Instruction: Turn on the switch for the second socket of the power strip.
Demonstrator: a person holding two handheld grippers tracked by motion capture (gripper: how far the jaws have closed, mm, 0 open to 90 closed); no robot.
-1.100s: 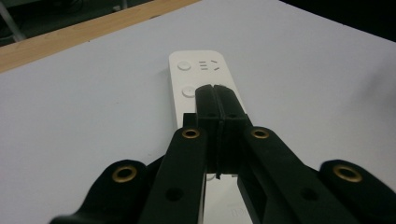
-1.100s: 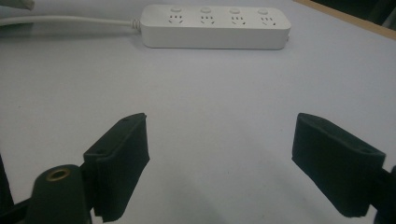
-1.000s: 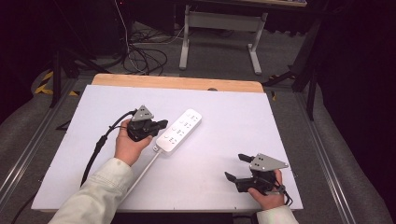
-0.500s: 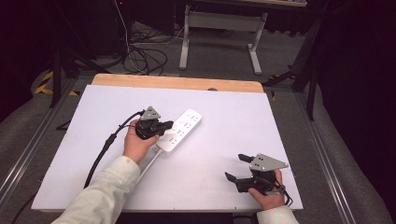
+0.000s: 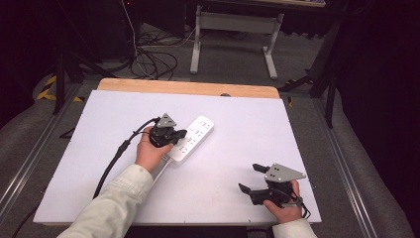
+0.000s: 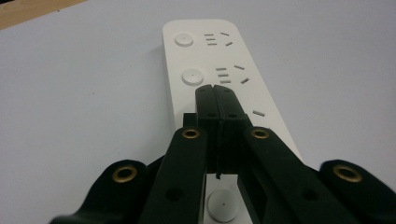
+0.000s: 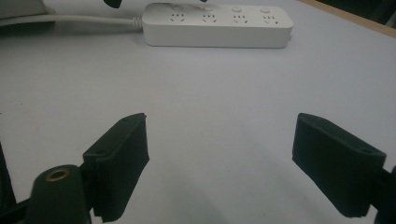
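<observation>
High view
Worktop [image 5: 257,124]: white sheet, bare wooden strip along the far edge.
Power strip [image 5: 194,137]: white, flat on the worktop, left of centre, lying aslant with one end toward the far edge and the other toward the near-left corner; white cord leaving the nearer end.
Left gripper [image 5: 179,134]: held in the left hand [image 5: 148,151], jaw tips over the strip's middle; black cable [image 5: 116,156] trailing toward the near-left corner.
Right gripper [image 5: 251,178]: held in the right hand [image 5: 283,206] close to the near-right corner, well apart from the strip, jaws spread and holding nothing.
Sleeve [image 5: 111,208]: pale, on the left forearm, coming in over the near edge.

Left gripper view
Left gripper [image 6: 216,88]: jaws pressed together, no gap between the tips, nothing between them; tips low over the strip's top face, contact not clear.
Power strip [image 6: 205,56]: round buttons and slot-shaped socket openings beyond the tips, another round button below the jaws.
Writing: none readable on the strip.

Right gripper view
Right gripper [image 7: 219,161]: jaws wide apart, bare white worktop [image 7: 210,93] between them.
Power strip [image 7: 217,21]: far off toward the top, lying crosswise, four socket groups each with a button; cord [image 7: 70,19] running off its left end.
Writing: no brand or label legible.
</observation>
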